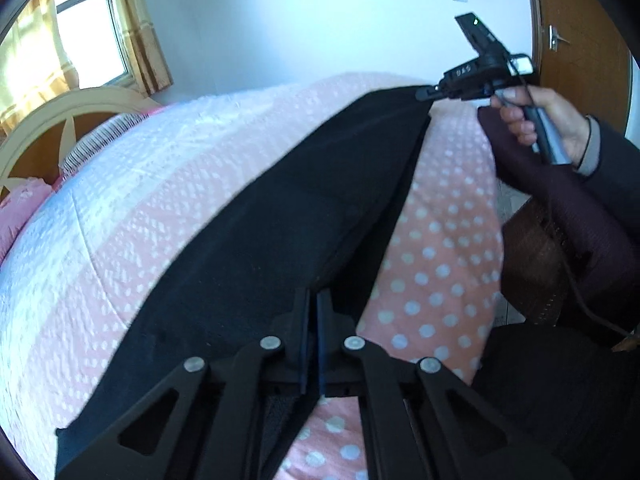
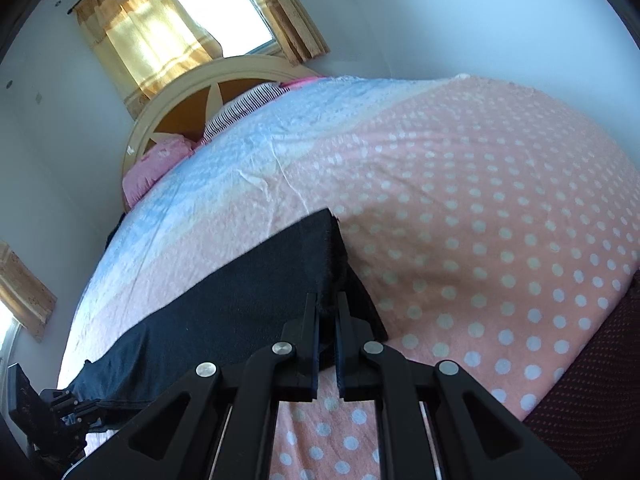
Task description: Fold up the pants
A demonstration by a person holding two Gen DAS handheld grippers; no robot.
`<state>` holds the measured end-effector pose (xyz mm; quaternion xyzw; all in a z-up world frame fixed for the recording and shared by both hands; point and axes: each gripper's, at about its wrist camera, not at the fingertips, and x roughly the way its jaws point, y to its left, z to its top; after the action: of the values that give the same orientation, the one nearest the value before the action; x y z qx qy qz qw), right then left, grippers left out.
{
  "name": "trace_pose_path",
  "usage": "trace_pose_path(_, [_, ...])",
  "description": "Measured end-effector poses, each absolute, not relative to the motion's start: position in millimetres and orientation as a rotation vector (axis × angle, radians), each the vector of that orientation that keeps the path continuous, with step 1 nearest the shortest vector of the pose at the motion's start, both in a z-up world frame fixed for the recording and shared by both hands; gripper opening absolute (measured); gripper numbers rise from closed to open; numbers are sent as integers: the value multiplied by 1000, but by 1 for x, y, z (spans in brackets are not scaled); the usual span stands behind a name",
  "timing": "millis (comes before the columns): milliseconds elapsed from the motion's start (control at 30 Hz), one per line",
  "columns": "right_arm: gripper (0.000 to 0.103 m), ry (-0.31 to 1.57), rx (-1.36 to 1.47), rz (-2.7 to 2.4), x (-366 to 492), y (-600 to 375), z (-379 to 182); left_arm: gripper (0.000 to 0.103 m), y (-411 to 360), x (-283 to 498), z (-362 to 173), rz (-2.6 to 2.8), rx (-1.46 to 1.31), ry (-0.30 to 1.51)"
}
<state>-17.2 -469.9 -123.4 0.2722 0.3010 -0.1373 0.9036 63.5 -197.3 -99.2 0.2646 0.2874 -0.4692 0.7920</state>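
Dark navy pants (image 1: 280,208) lie stretched lengthwise over the pink polka-dot bed cover. My left gripper (image 1: 314,300) is shut on the near end of the pants. Far across the bed, my right gripper (image 1: 426,92), held in a person's hand (image 1: 536,116), pinches the opposite end. In the right wrist view, the right gripper (image 2: 329,302) is shut on a corner of the pants (image 2: 240,304), and the fabric runs away to the lower left, where the left gripper (image 2: 86,410) holds the other end.
The bed cover (image 2: 460,208) is pink with white dots, turning white and blue toward the rounded headboard (image 2: 176,92) and pillows (image 2: 156,164). Curtained window (image 2: 208,12) behind. A wooden door (image 1: 580,40) stands at right; a person's dark sleeve (image 1: 600,200) reaches in.
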Motion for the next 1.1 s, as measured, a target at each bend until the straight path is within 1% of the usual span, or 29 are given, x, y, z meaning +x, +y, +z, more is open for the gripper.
trace_pose_path(133, [6,630,572,-297,-21,-474,-128,3,-194,54,-105,-1033,594,624])
trace_pose_path(267, [6,688,585,-314,-17,-478,-152,3,-199,57,-128,-1024,604,667])
trace_pose_path(333, [6,685,610,-305,-16,-481,-157,3,-199,58,-129,-1025,589,665])
trace_pose_path(400, [6,676,609,-298,-15,-482,-155,11,-198,60,-127,-1012,574,666])
trace_pose_path(500, [9,672,626,-300,-17,-483,-156,13,-196,58,-124,-997,593,648])
trace_pose_path(533, [12,671,624,-310,-19,-484,-155,14,-195,55,-123,-998,593,644])
trace_pose_path(567, [18,673,617,-322,-19,-483,-153,15,-191,53,-120,-995,587,642])
trace_pose_path(633, [22,674,592,-358,-23,-482,-148,20,-182,53,-115,-995,567,634])
trace_pose_path(667, [22,668,591,-362,-24,-483,-146,27,-173,52,-111,-993,556,623])
trace_pose_path(700, [22,662,588,-374,-25,-484,-143,38,-166,51,-108,-985,547,613])
trace_pose_path(767, [22,649,579,-397,-25,-487,-138,51,-145,52,-101,-945,517,593])
trace_pose_path(900, [22,620,570,-378,-10,-493,-124,52,-109,63,-92,-867,461,597])
trace_pose_path(933, [22,616,565,-355,-1,-493,-120,53,-100,68,-91,-837,450,600])
trace_pose_path(967, [22,622,563,-330,8,-494,-119,57,-91,74,-90,-804,439,603])
trace_pose_path(1000, [22,638,565,-302,18,-495,-119,60,-81,79,-90,-771,421,609])
trace_pose_path(1100, [22,720,575,-249,55,-500,-127,61,-59,96,-96,-720,334,666])
